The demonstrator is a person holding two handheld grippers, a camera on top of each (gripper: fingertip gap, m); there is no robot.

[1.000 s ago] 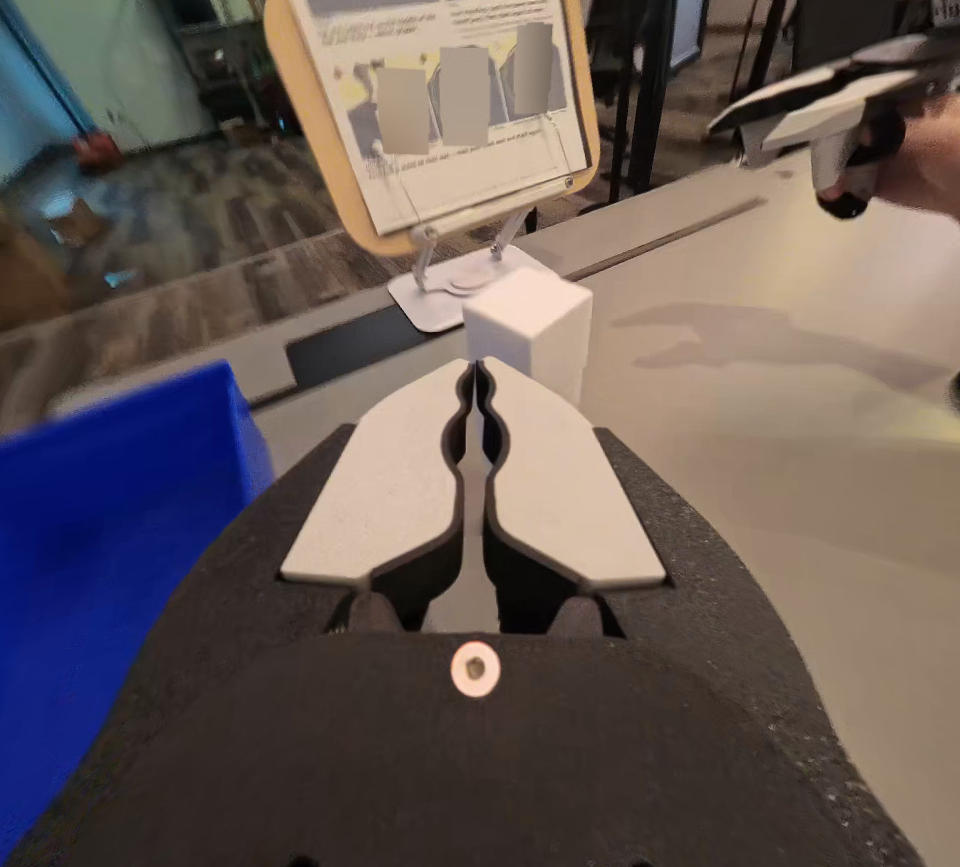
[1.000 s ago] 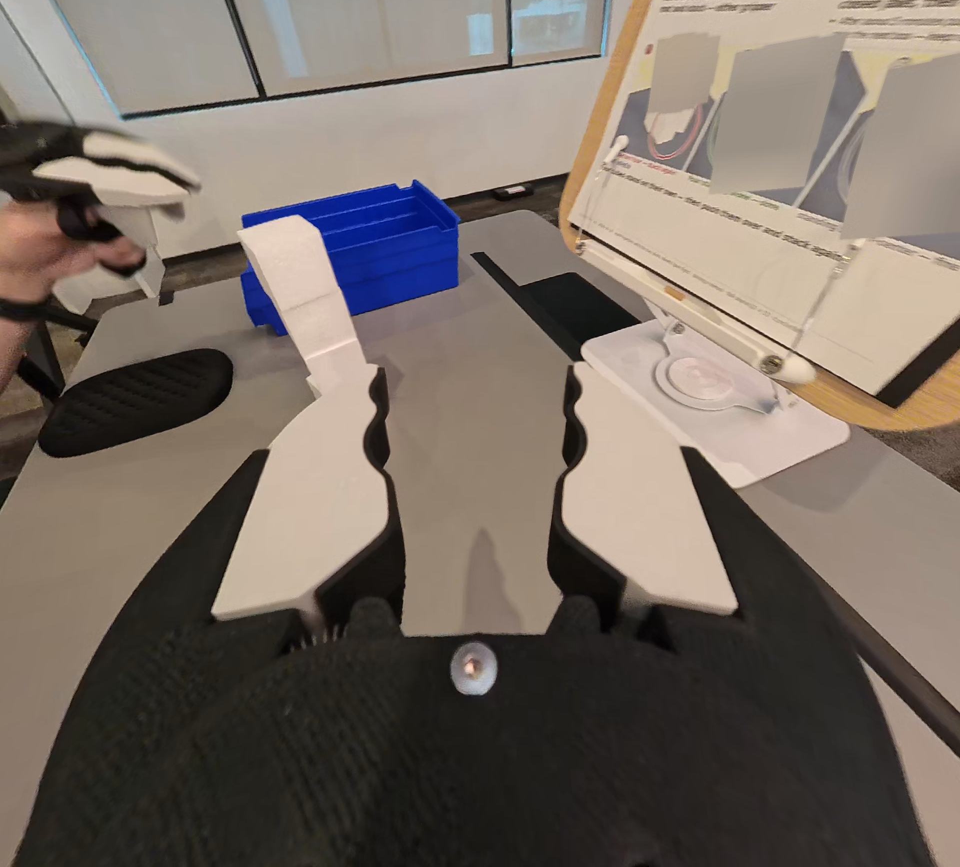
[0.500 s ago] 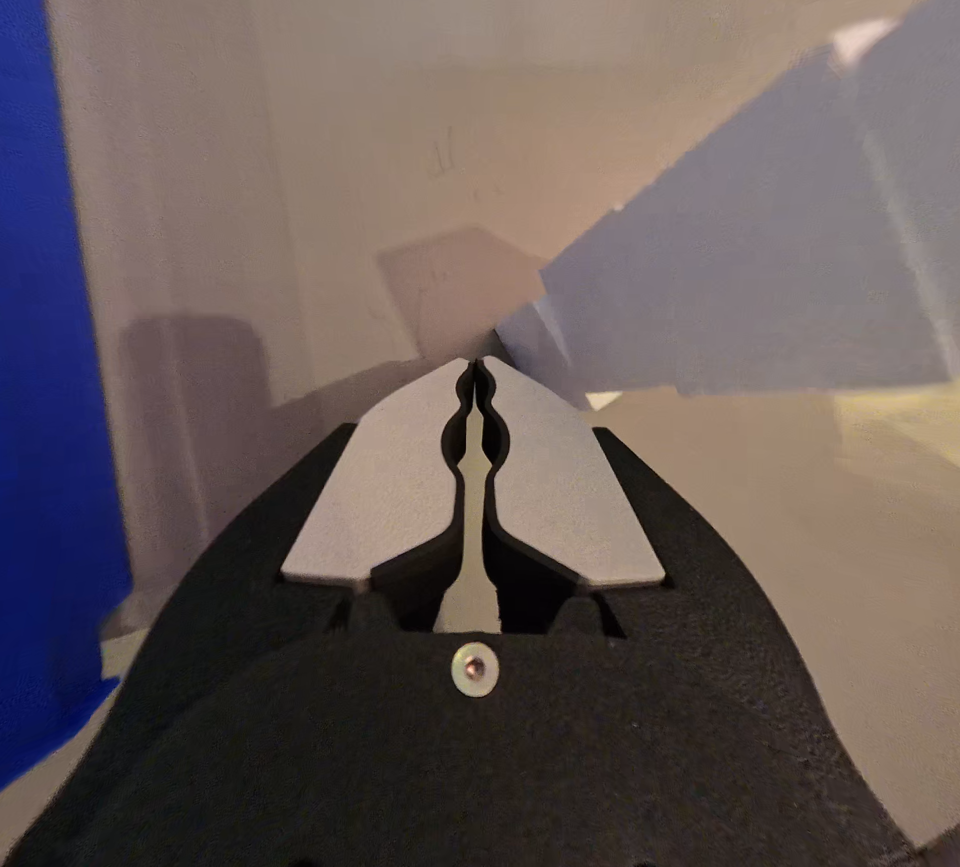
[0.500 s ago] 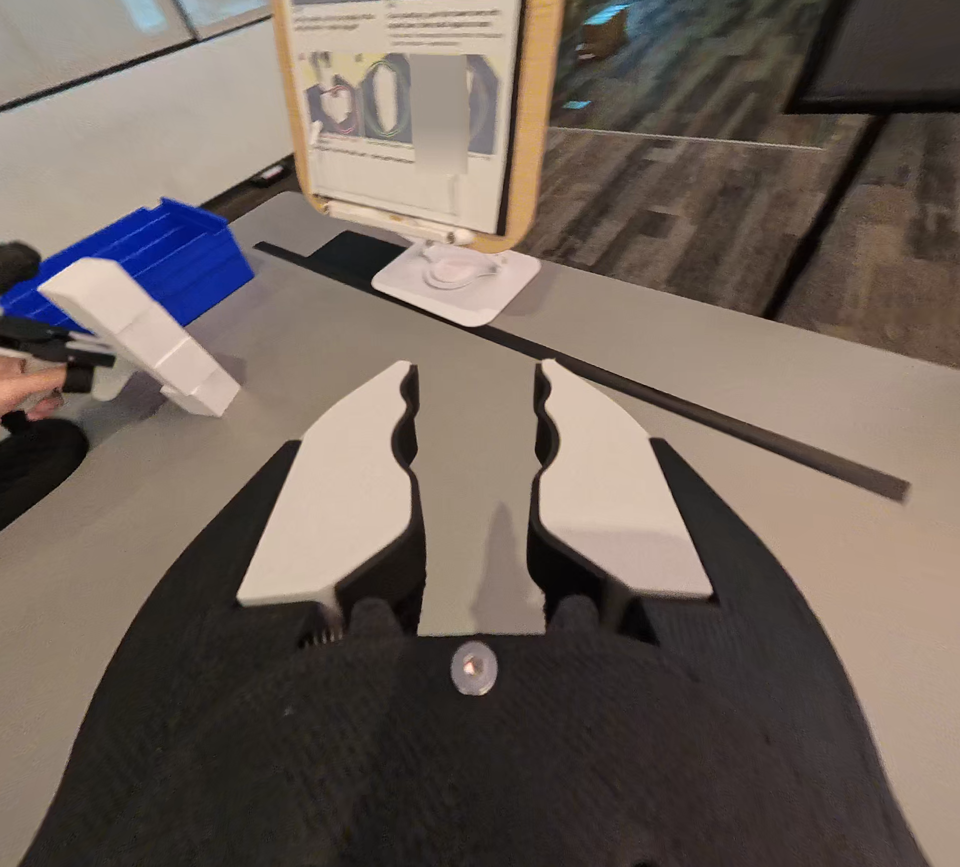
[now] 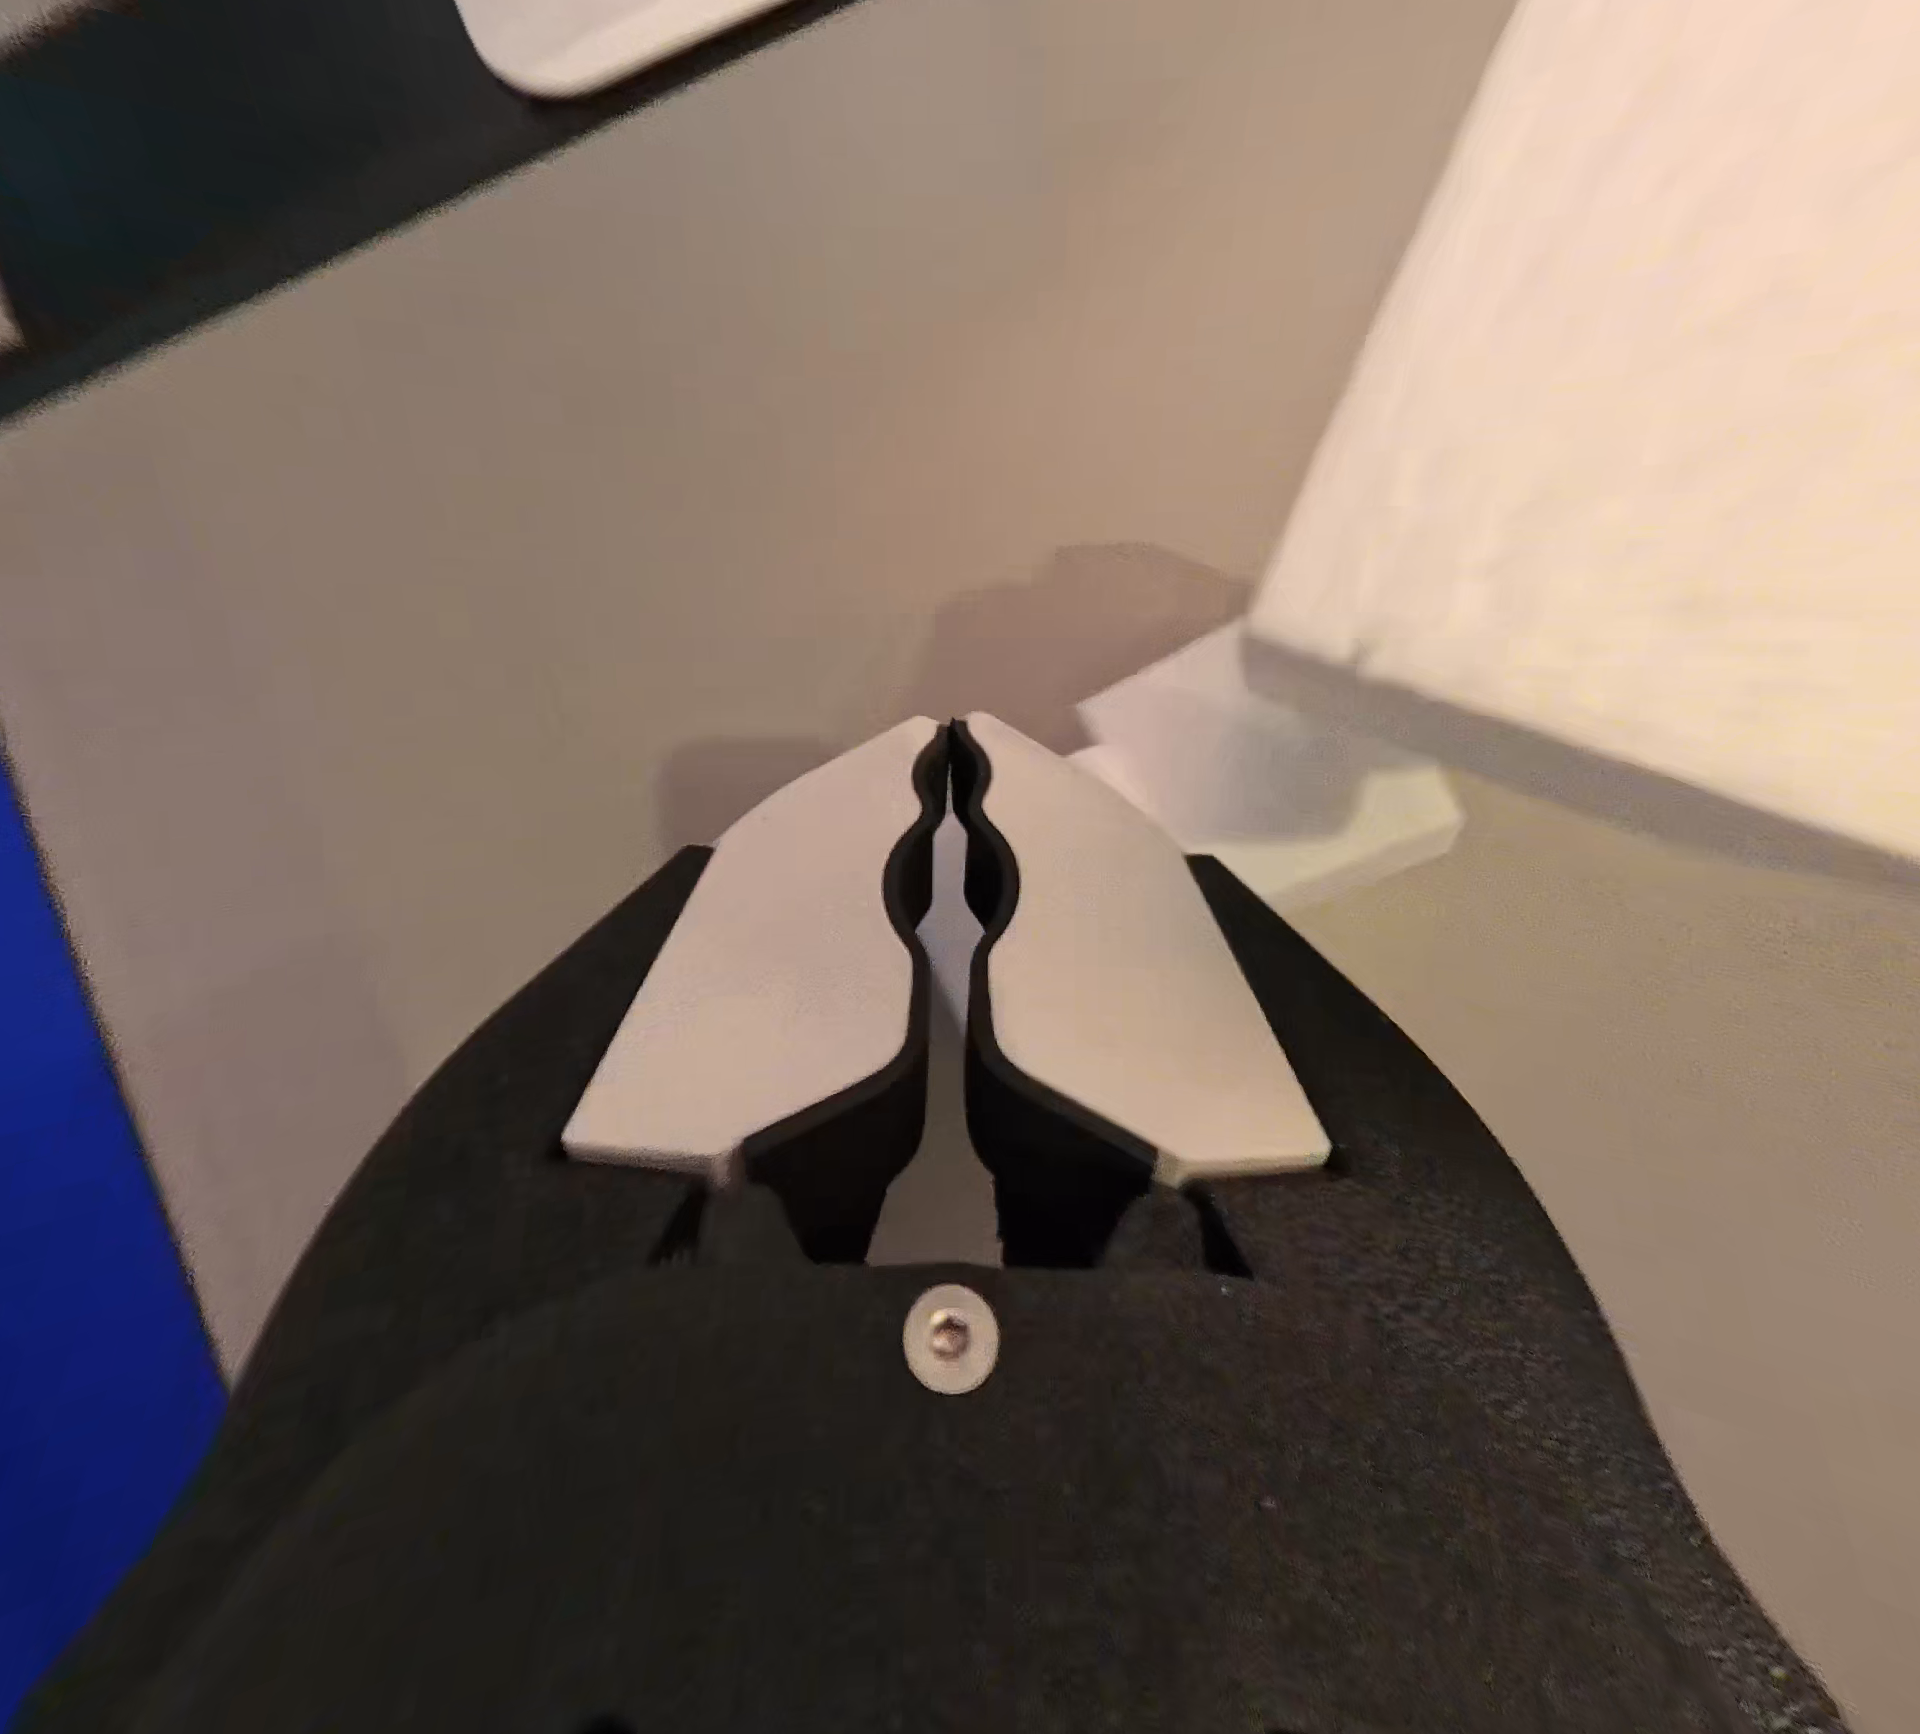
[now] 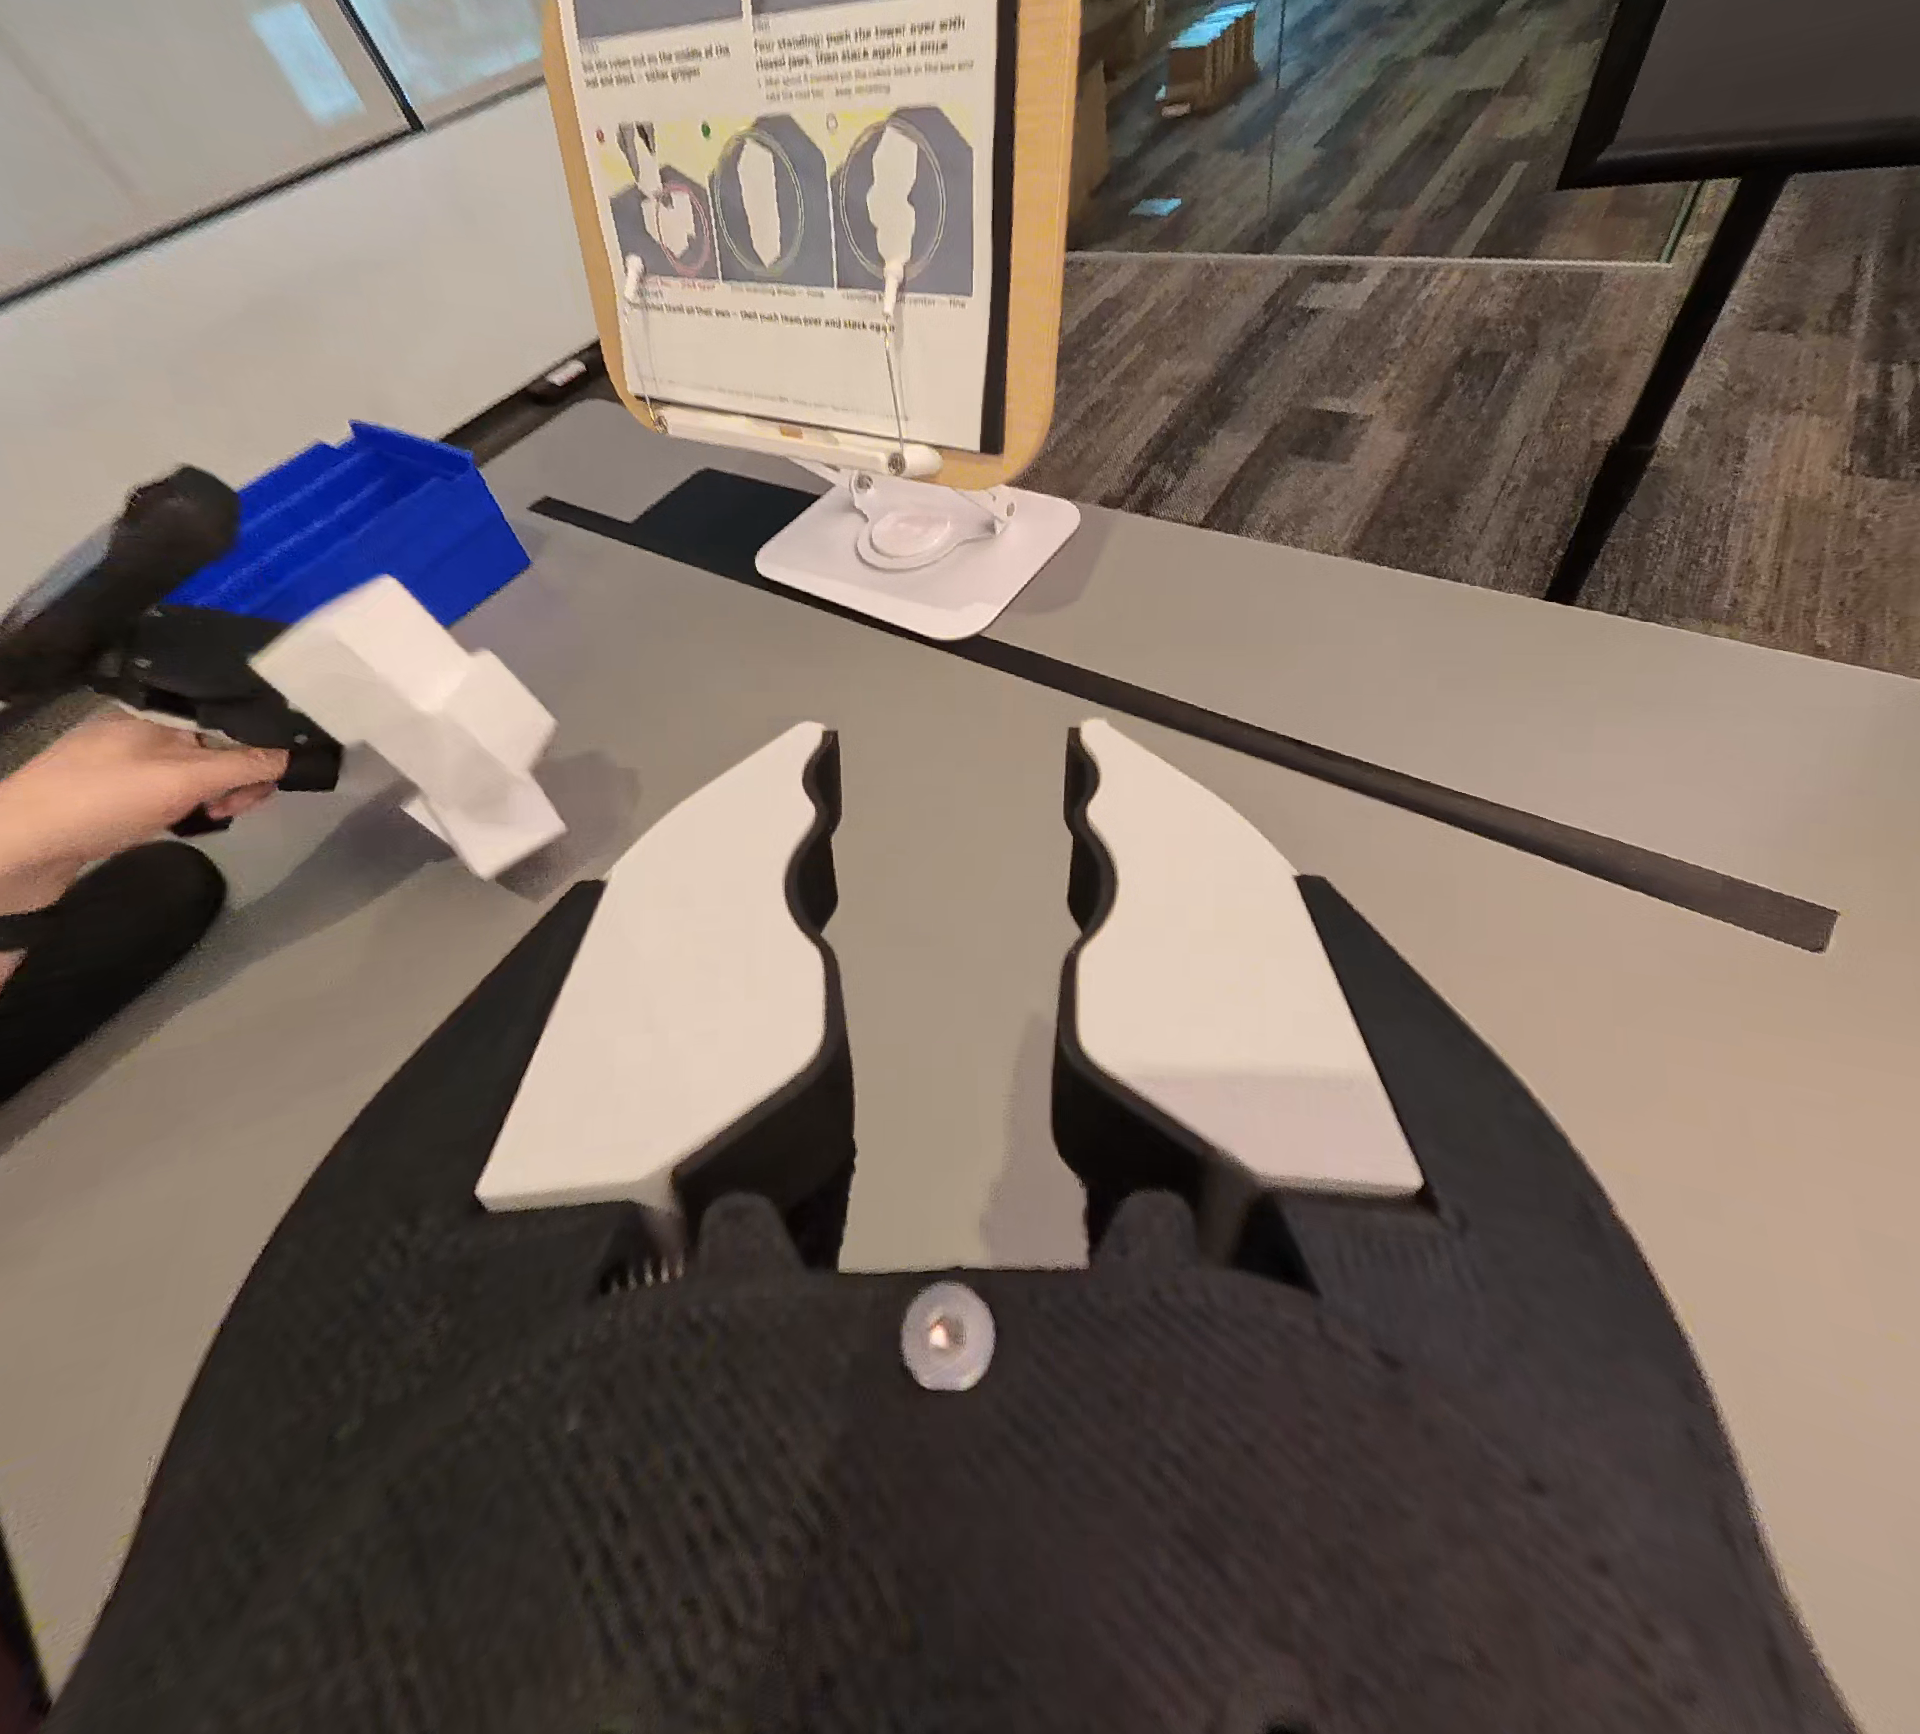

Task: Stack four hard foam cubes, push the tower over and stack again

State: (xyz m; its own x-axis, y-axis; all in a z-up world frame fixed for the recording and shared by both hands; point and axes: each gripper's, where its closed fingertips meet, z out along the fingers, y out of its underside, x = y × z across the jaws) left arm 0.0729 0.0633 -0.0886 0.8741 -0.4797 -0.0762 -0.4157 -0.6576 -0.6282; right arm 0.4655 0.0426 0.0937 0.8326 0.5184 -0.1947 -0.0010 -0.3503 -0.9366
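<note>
The left gripper [image 5: 951, 728], its fingertips pressed together on nothing, is against the white foam cubes [image 6: 436, 728], which tumble in a leaning jumble near the bench's [image 6: 1351, 749] left edge, by the blue bin [image 6: 353, 521]. The right gripper [image 6: 948, 739] hangs with fingers spread and empty over the bare bench middle. A document stand [image 6: 920, 557] sits at the far edge.

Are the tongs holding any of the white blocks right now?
No. The left tongs are shut on nothing, beside the toppling white hard foam cubes; the right tongs are open and empty.
</note>
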